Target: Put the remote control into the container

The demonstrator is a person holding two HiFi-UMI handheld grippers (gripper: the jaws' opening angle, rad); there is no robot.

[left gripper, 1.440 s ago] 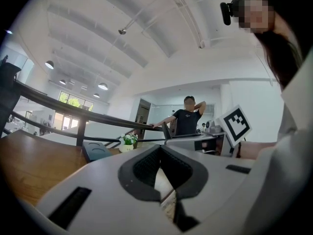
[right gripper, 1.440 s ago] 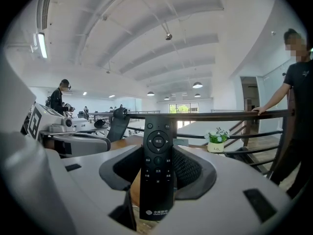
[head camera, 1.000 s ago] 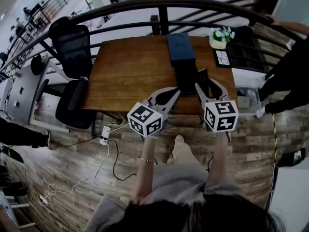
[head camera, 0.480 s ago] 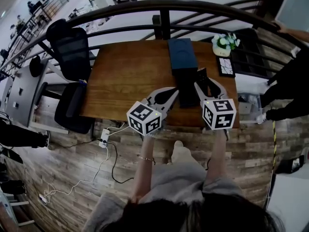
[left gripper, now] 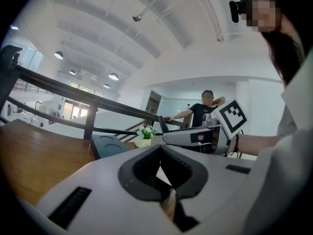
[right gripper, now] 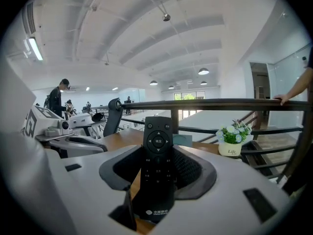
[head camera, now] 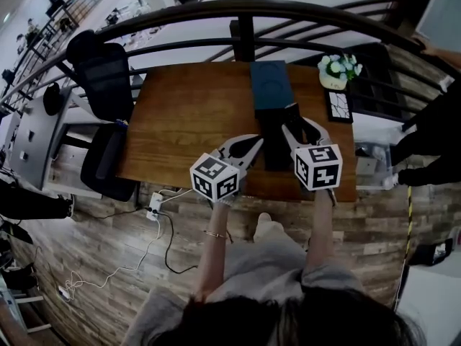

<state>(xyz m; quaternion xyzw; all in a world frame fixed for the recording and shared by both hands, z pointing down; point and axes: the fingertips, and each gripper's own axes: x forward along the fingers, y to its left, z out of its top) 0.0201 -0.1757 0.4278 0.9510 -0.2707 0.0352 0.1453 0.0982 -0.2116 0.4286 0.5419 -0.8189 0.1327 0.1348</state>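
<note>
"Where's the remote?"

"That slim black remote control (right gripper: 157, 165) is clamped upright in the right gripper (head camera: 301, 123), with its buttons facing the gripper's camera. It's held just short of the near end of the dark blue rectangular container (head camera: 269, 85)."

"And the container itself?"

"It's lying flat on the brown wooden worktop (head camera: 187, 114). The remote isn't in it."

"What about the other one?"

"The left gripper (head camera: 253, 144) is clenched on nothing, its pads meeting. It sits left of the container's near end, close beside the right gripper."

Bright, even light; fisheye-bent edges
</note>
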